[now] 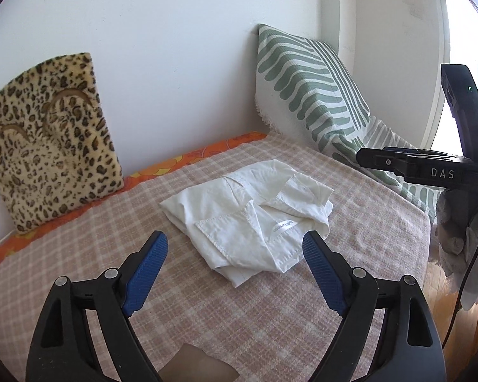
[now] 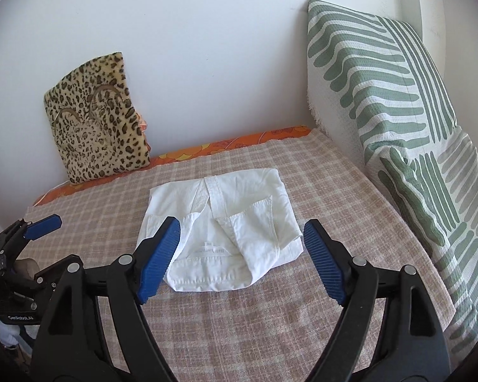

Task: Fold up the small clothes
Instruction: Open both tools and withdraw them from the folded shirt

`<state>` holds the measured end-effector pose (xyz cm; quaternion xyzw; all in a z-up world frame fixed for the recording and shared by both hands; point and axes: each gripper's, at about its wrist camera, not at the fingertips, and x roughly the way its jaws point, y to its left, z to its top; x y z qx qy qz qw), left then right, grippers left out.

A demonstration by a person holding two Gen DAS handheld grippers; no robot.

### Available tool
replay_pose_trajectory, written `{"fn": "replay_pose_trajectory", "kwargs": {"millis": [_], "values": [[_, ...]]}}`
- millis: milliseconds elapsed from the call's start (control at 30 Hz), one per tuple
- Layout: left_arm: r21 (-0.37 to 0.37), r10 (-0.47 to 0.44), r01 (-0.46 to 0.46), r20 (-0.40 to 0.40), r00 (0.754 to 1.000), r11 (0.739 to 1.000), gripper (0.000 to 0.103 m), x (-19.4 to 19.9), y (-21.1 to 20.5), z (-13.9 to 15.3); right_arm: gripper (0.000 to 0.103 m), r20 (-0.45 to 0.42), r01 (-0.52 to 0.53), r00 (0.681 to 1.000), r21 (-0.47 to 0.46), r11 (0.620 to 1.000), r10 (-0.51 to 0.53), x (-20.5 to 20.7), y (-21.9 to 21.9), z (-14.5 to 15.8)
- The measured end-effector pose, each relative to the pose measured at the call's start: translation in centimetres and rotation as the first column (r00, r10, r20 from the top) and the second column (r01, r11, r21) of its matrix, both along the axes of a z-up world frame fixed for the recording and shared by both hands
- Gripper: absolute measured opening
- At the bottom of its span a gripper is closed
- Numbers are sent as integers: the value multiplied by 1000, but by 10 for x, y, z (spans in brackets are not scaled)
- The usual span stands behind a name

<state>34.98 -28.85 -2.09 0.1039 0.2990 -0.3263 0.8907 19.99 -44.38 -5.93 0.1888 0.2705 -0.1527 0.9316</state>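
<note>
A small white garment (image 1: 250, 213), folded into a compact bundle with a label showing, lies in the middle of the pink checked bed cover (image 1: 79, 254). It also shows in the right wrist view (image 2: 221, 226). My left gripper (image 1: 235, 254) is open and empty, hovering just in front of the garment. My right gripper (image 2: 240, 240) is open and empty, its blue fingertips on either side of the garment's near part, above it. The right gripper shows at the right edge of the left wrist view (image 1: 385, 159), the left gripper at the left edge of the right wrist view (image 2: 43, 226).
A leopard-print cushion (image 2: 98, 121) leans on the white wall at the back left. A green-striped pillow (image 2: 376, 89) stands at the back right. An orange sheet (image 2: 226, 145) edges the cover along the wall. The bed's right edge drops to a wooden floor (image 1: 439, 289).
</note>
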Motion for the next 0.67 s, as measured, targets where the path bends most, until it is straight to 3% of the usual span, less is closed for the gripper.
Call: {"fn": "replay_pose_trajectory", "kwargs": {"millis": [167, 667], "values": [[-47, -10, 7, -49, 999, 999, 87, -9, 6, 3, 83, -1, 5, 1000, -26, 1000, -5, -13, 12, 7], [-48, 19, -23, -64, 998, 999, 87, -18, 17, -2, 83, -14, 3, 1000, -32, 999, -3, -30, 24, 3]]}}
